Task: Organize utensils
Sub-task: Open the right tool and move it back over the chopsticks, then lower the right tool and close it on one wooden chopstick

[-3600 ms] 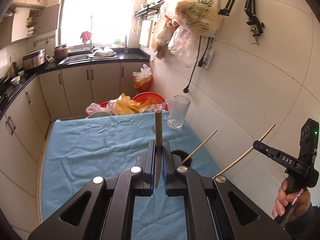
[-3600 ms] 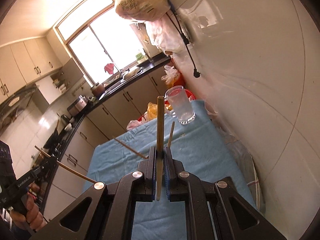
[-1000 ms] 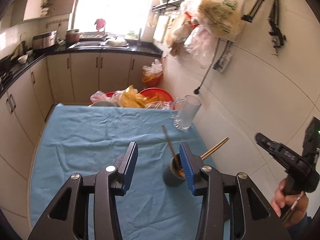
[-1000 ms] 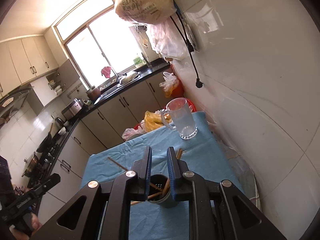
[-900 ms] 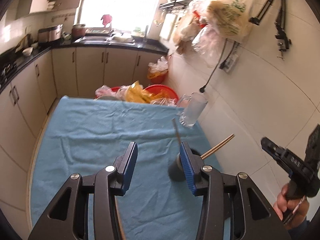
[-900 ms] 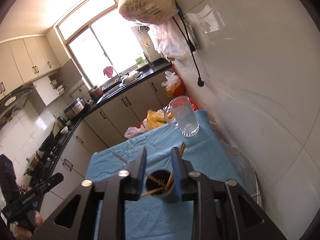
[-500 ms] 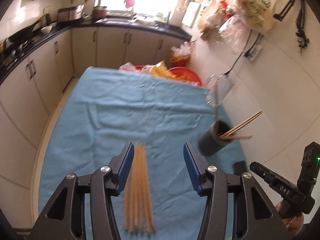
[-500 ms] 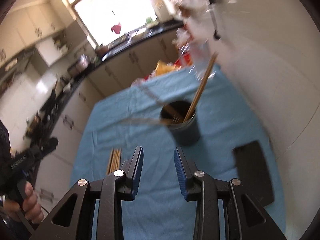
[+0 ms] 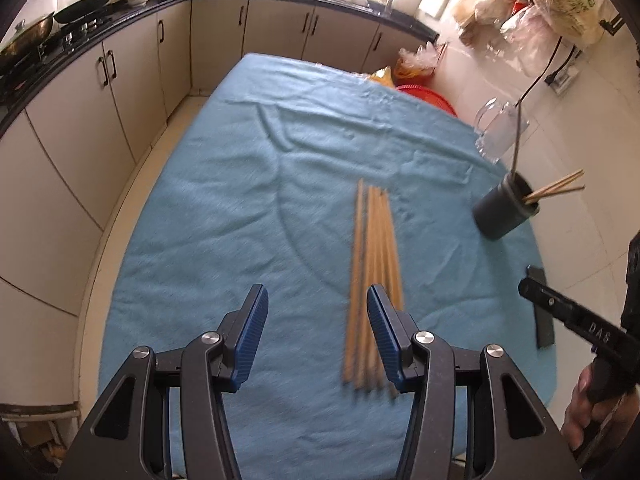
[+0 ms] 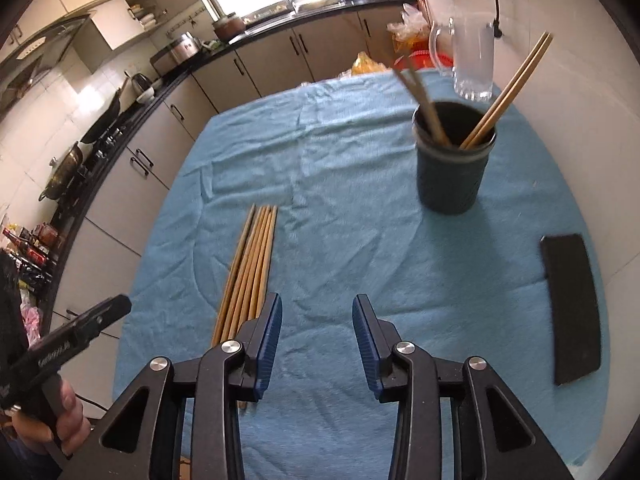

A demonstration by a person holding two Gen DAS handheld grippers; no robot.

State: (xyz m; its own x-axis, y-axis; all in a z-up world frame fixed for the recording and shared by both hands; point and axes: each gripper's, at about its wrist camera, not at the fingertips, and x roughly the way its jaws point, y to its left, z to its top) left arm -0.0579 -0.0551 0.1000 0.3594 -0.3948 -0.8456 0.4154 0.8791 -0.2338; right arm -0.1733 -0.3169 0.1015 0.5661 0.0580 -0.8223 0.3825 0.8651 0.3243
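Note:
Several loose wooden chopsticks [image 9: 372,276] [image 10: 248,268] lie side by side on the blue cloth. A dark cup [image 10: 452,168] [image 9: 504,212] stands further right and holds a few chopsticks [image 10: 508,92] that lean out. My left gripper [image 9: 316,308] hangs open just left of the bundle's near end, its right finger [image 9: 384,332] overlapping the sticks, nothing between the pads. My right gripper [image 10: 318,312] hovers just right of the bundle with its jaws opening and only bare cloth between them.
A glass mug [image 10: 472,64] stands behind the cup near the white tiled wall. A flat black object [image 10: 572,308] lies at the table's right edge. Kitchen cabinets [image 9: 100,120] run along the left, beyond the blue cloth [image 9: 240,200].
Both grippers earlier held one chopstick each; those sticks now stand in the cup. Both grippers have swung down and away from the cup to the loose bundle. The right jaws have widened.

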